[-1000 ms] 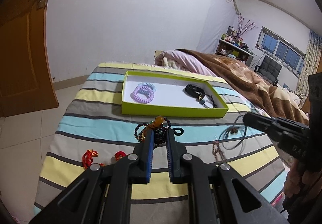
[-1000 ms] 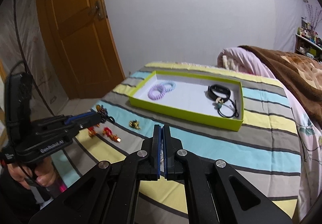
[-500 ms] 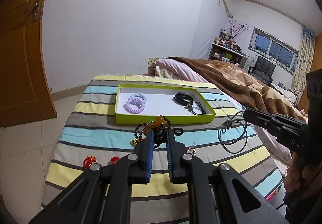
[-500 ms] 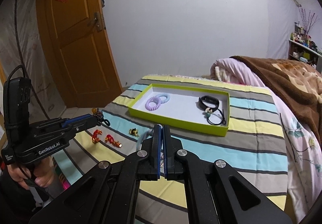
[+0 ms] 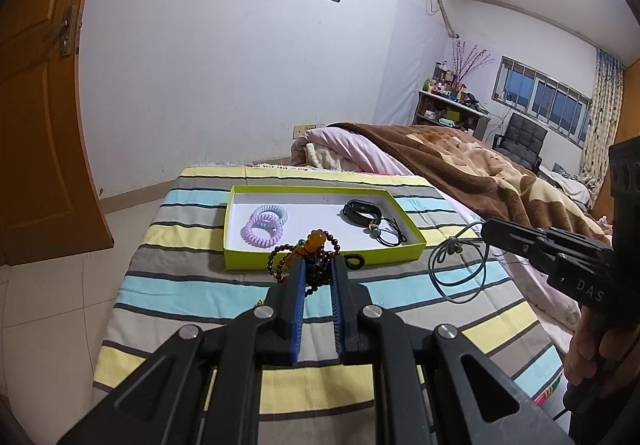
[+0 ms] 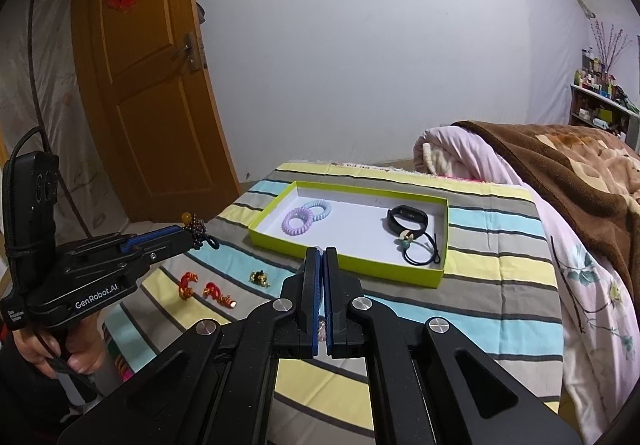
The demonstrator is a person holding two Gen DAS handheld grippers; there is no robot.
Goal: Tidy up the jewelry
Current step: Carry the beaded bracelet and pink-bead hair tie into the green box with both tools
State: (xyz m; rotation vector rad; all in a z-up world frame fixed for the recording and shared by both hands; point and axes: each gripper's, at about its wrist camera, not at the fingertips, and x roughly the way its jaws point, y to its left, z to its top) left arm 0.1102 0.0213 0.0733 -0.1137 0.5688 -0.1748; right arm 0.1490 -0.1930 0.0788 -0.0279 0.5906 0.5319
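Left tongs (image 5: 316,265) clenched on a dark beaded bracelet (image 5: 304,251), above the striped bed (image 5: 192,285). Right tongs (image 6: 321,259) clamped on a thin cord necklace (image 5: 460,277), near the green tray (image 6: 360,269).

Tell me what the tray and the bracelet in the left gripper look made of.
Tray: seemingly cardboard, matte lime outside, white inside; thin folded walls. Bracelet: glossy dark round beads, maybe wood or stone, with one translucent amber-like bead that catches light; the left gripper is closed on it.
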